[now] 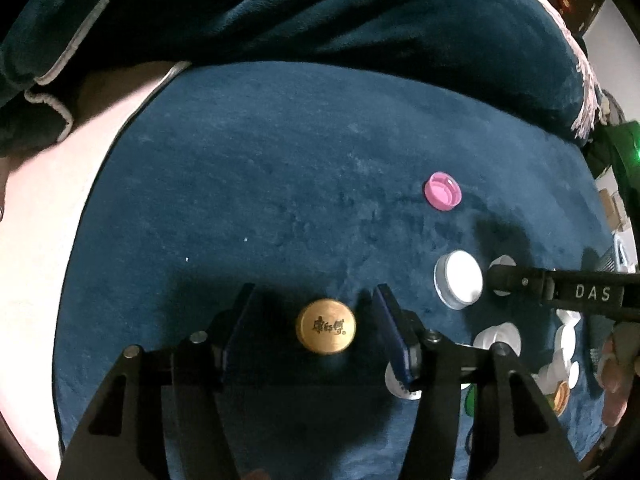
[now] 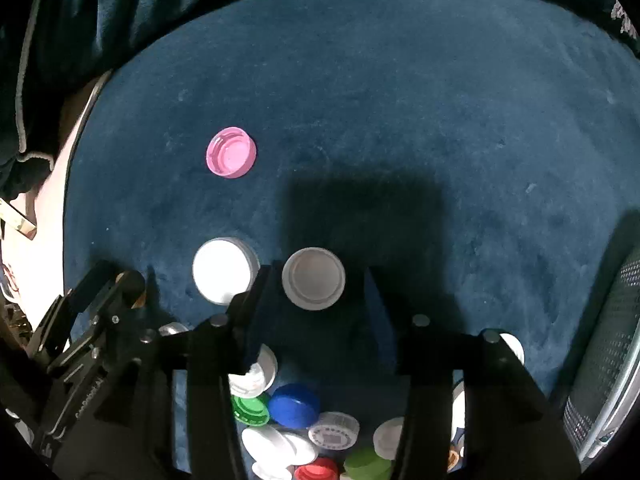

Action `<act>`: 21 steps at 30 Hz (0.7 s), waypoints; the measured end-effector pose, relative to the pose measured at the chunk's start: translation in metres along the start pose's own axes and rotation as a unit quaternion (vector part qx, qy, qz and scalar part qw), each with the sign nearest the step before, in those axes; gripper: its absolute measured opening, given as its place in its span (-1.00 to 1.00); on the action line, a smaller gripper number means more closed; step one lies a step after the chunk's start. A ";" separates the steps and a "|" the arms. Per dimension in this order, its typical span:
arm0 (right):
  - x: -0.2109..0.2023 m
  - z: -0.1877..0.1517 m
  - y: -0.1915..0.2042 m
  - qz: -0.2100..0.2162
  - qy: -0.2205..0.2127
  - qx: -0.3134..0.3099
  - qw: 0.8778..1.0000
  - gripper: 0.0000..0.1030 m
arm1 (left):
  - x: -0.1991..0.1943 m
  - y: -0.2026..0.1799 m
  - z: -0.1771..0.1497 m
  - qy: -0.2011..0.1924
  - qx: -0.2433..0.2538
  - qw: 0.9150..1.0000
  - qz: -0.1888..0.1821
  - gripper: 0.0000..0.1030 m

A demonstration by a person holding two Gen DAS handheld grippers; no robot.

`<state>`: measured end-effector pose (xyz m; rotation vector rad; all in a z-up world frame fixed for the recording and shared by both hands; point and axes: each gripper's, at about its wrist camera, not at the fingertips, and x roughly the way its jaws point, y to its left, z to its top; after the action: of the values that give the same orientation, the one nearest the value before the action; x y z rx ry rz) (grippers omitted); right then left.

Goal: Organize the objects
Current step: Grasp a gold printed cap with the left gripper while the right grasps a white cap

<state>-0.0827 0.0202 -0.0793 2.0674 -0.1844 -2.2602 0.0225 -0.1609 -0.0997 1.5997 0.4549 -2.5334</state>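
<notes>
Both tools are setting bottle caps out on the dark blue blanket, so the step in hand looks like spacing the caps apart from the heap. In the left wrist view the left hand-held gripper stands with its jaws part-way open, and the gold cap lies flat on the blanket between them, printed top up, with a clear gap on either side; nothing is gripped. In the right wrist view the right hand-held gripper is likewise narrowly open and points almost straight down over the grey-white cap, which lies hollow side up between the jaws, near the left one and apart from the right one. Just beside it at nine o'clock lies a white cap, top up, and further off at eleven o'clock a pink cap, hollow side up. The unsorted heap of white, green, blue and red caps sits at six o'clock, under the tool. To do this well, I would lift each tool straight up before moving sideways, since the plush pile could let a light cap tip or drag with a pad. The right tool's left finger is close to the white cap, so any sideways sweep risks knocking it. For the next pick from the heap, taking a cap that lies on top should avoid scattering the rest.
</notes>
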 end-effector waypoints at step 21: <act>-0.045 -0.012 0.009 0.019 -0.044 -0.015 0.999 -0.38 | -0.036 -0.011 0.005 -0.025 -0.009 0.998 -0.065 -0.42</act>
<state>-0.0674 0.0163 -0.0350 1.9343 -0.1924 -2.3196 0.0311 -0.1544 -0.0630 1.5453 0.5935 -2.6463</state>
